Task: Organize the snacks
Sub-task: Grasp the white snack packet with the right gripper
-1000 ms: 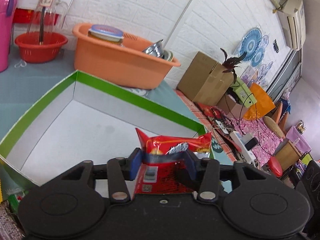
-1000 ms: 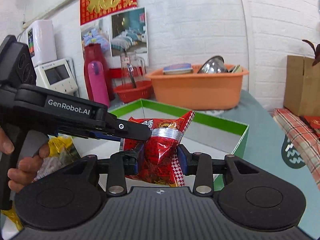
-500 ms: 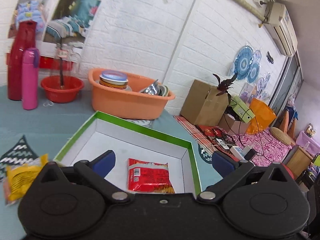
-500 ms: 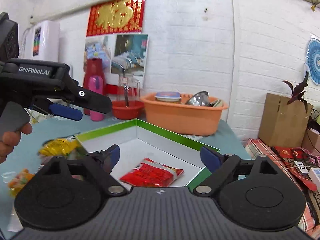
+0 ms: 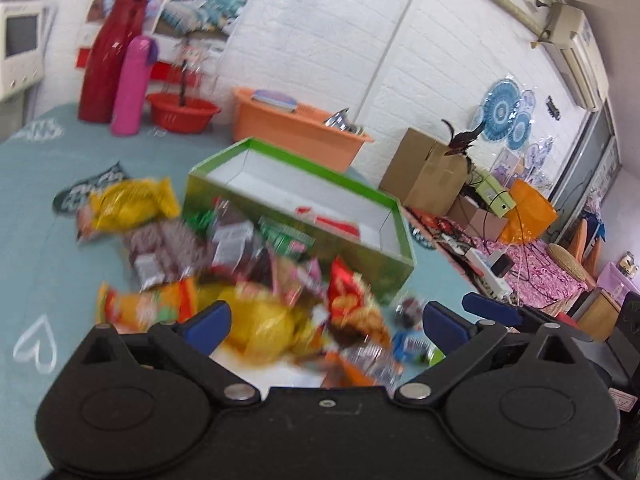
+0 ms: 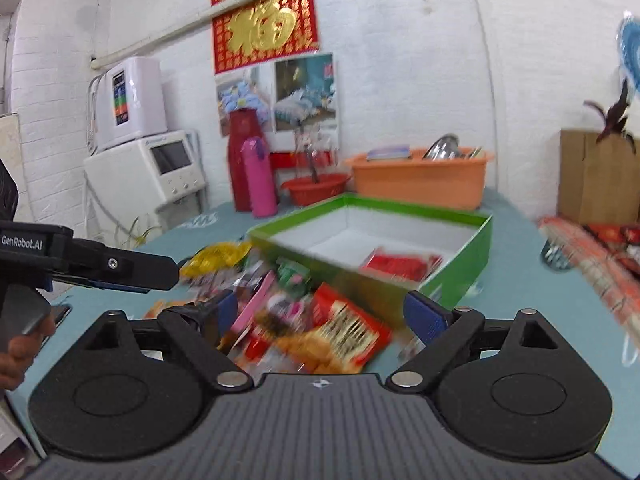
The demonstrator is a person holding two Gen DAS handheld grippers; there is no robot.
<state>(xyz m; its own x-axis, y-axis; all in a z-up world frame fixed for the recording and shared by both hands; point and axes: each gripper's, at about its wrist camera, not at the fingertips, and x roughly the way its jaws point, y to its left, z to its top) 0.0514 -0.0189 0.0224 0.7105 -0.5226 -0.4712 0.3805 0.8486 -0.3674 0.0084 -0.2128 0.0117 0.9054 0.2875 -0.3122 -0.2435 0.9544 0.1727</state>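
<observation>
While hanging over the snack pile, both wide apart, gripping nothing: left claw marked "GenRobot.AI", right claw, green box beyond.

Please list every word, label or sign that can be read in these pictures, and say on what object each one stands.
"GenRobot.AI": white print on the left gripper, on its black body.
"福": gold character on the red wall banner.
Snack packets: print blurred, unreadable.
Water dispenser panel: too small to read.

"GenRobot.AI" on left gripper
</observation>
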